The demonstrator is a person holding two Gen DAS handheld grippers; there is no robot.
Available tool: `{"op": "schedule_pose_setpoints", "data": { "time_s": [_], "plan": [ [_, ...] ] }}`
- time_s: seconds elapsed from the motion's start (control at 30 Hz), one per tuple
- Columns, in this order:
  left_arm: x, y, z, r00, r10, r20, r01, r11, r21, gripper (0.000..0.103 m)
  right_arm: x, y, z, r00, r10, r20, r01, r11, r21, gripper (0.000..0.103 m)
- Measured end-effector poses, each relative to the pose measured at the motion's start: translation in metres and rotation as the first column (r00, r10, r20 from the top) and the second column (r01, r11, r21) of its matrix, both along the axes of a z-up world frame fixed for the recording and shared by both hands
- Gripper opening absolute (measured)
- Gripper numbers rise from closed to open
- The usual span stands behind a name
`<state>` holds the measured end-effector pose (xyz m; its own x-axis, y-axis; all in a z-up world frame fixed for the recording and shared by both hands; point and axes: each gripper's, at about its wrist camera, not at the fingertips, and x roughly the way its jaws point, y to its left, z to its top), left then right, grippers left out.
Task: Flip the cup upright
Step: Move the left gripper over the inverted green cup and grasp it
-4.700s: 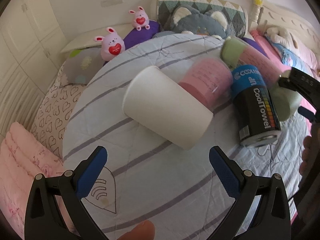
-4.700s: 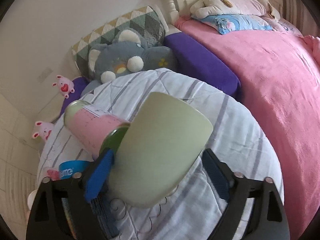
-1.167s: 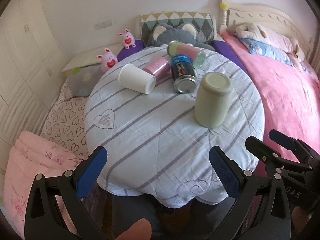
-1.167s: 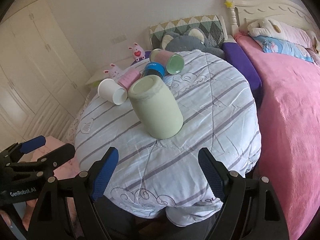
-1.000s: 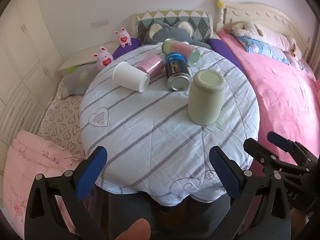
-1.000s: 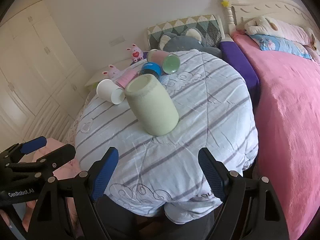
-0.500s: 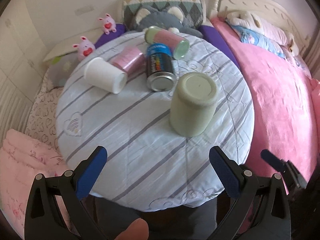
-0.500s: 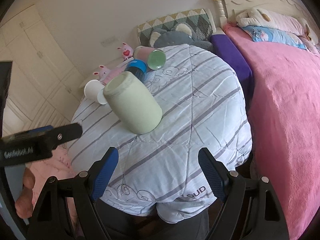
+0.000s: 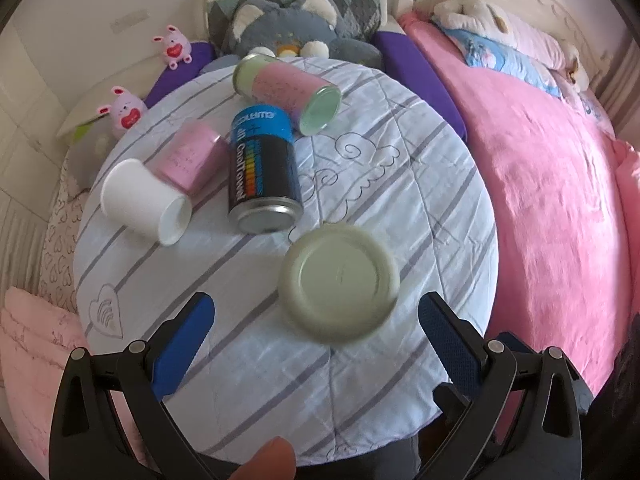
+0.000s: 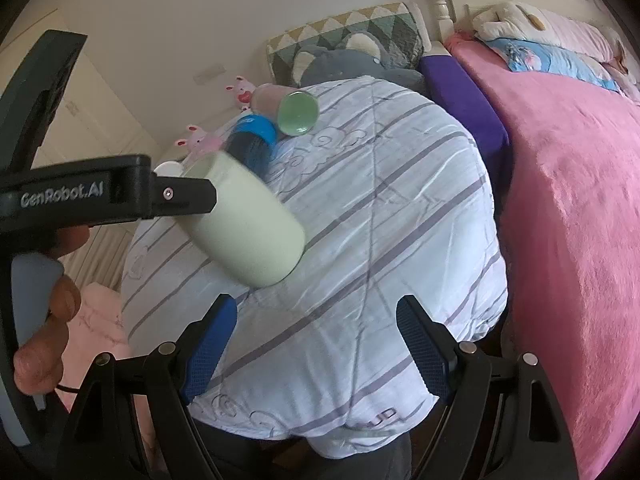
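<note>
Two grippers hang over the round, striped-cloth surface (image 9: 420,168), both with jaws spread wide and nothing between them. The left gripper (image 9: 316,344) looks straight down on the pale green cup (image 9: 340,282), which stands mouth-down near the front edge with its flat base facing up; that overhead line suits a drop around the cup's body, probably the first step toward turning it over. The right gripper (image 10: 316,344) sits lower and nearer the person, seeing the same cup (image 10: 248,232) from the side, with the left tool's black arm, printed "GenRobot.AI", crossing in front of it.

Behind the cup lie a white paper cup (image 9: 144,204) on its side, a pink cup (image 9: 192,160), a pink-and-green canister (image 9: 288,94), and a black-and-blue can (image 9: 262,176) reading "CoolTowel". The smaller print on the pink items is too blurred to read. Clustered well back, they leave room around the green cup for the flip.
</note>
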<state>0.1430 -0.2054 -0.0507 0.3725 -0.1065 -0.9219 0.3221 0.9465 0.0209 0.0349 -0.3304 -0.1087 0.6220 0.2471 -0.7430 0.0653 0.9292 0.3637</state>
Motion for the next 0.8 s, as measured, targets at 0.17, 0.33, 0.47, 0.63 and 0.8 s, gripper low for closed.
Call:
{"op": "schedule_pose_setpoints", "data": {
  "time_s": [0.17,0.33,0.47,0.63,0.8],
  "plan": [
    [0.021,-0.010,-0.006,0.999,0.000,-0.037,0.000,1.000,0.002,0.103,0.008,-0.011,-0.002,1.000,-0.011,-0.012,0.011,1.000,0.002,0.083],
    [0.040,-0.014,-0.019,0.995,0.018,-0.097,-0.017,1.000,0.011,0.091,0.012,-0.016,-0.006,1.000,-0.018,-0.021,0.018,1.000,0.015,0.083],
    [0.036,-0.013,-0.025,0.993,0.002,-0.119,-0.003,1.000,-0.009,0.076,0.010,-0.022,-0.009,0.999,-0.029,-0.028,0.030,0.999,0.022,0.083],
    [0.014,-0.008,-0.020,0.997,-0.019,-0.078,0.018,1.000,-0.019,0.075,0.006,-0.028,-0.011,0.999,-0.039,-0.027,0.040,0.999,0.034,0.083],
    [-0.020,0.005,-0.021,0.998,-0.031,-0.051,0.030,0.999,-0.027,0.078,-0.003,-0.029,-0.013,0.999,-0.042,-0.028,0.044,0.998,0.042,0.083]
  ]
}}
